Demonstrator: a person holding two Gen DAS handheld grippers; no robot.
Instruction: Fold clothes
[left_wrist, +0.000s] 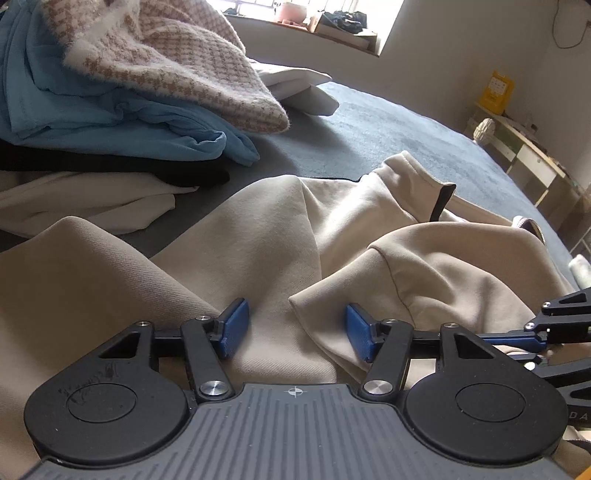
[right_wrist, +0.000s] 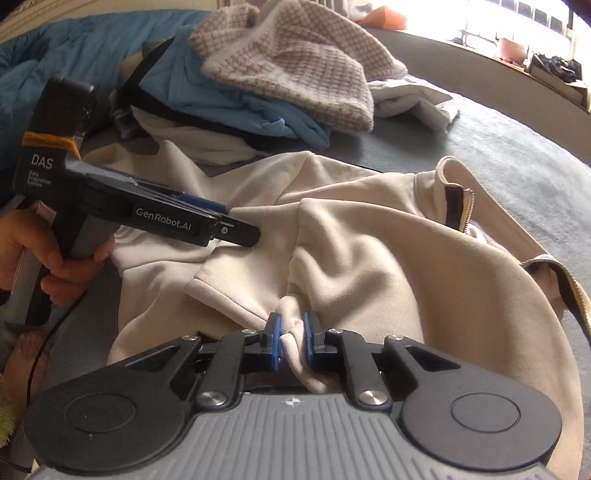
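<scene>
We find the beige jacket (right_wrist: 369, 236) spread on the bed (right_wrist: 517, 155). Right tongs (right_wrist: 293, 339) pinch its bunched fabric; left tongs (left_wrist: 295, 328) gape wide above it, holding nothing.

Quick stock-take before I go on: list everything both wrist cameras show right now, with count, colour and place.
beige zip jacket: one, beige, crumpled on the bed in front of both grippers
houndstooth knit: one, tan and white, top of the pile
blue garment: one, light blue, under the knit
black garment: one, black, beneath the blue one
cream garment: one, off-white, bottom of the pile
white cloth: one, white, past the pile
bed cover: one, grey-blue
yellow box: one, on a far shelf
left gripper: open over the jacket
right gripper: shut on a jacket fold
hand: one, holding the left gripper's handle
</scene>
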